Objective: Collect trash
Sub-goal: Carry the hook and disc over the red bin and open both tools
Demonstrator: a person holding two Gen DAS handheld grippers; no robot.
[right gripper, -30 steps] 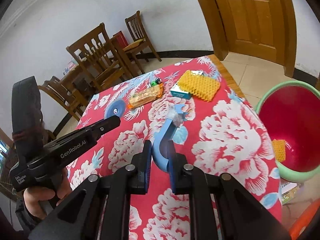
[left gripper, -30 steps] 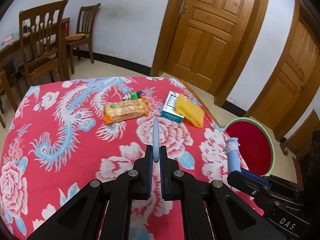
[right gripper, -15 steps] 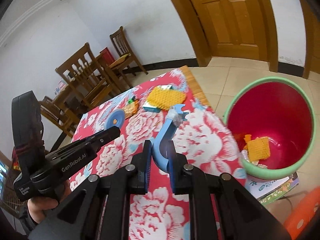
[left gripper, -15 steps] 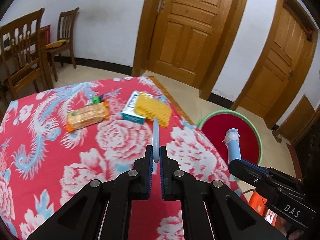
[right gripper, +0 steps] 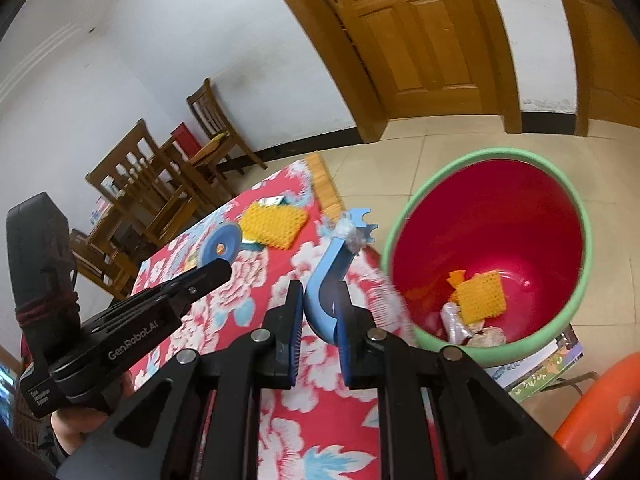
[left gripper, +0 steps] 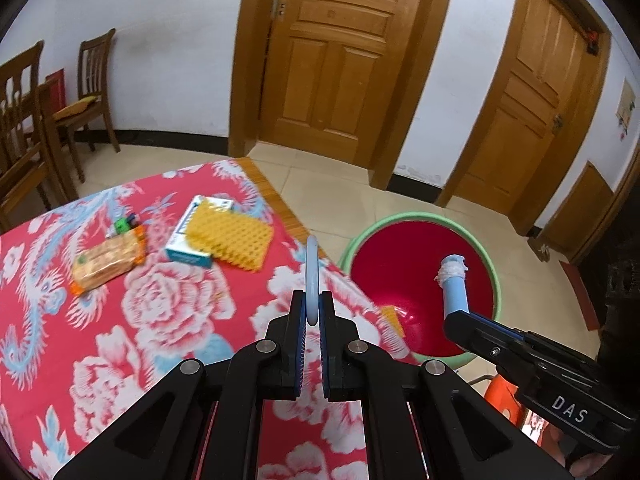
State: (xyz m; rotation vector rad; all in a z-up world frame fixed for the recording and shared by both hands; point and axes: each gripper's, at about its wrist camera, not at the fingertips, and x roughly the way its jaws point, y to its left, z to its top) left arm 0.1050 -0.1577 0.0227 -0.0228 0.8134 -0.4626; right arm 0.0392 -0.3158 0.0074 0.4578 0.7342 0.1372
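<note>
Blue disc point(left gripper: 312, 280): pinched edge-on in your left claw point(left gripper: 311, 312). Blue hook point(right gripper: 328, 280): pinched in your right claw point(right gripper: 320, 312), bin point(right gripper: 400, 240) at two o'clock.

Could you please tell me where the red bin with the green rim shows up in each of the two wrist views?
Left wrist view: the red bin sits right of centre, on the floor beyond the table edge, partly behind the right claw.
Right wrist view: the bin fills the right half, trash at its bottom.
Shared landmark: the yellow mesh pad on the floral cloth.
</note>
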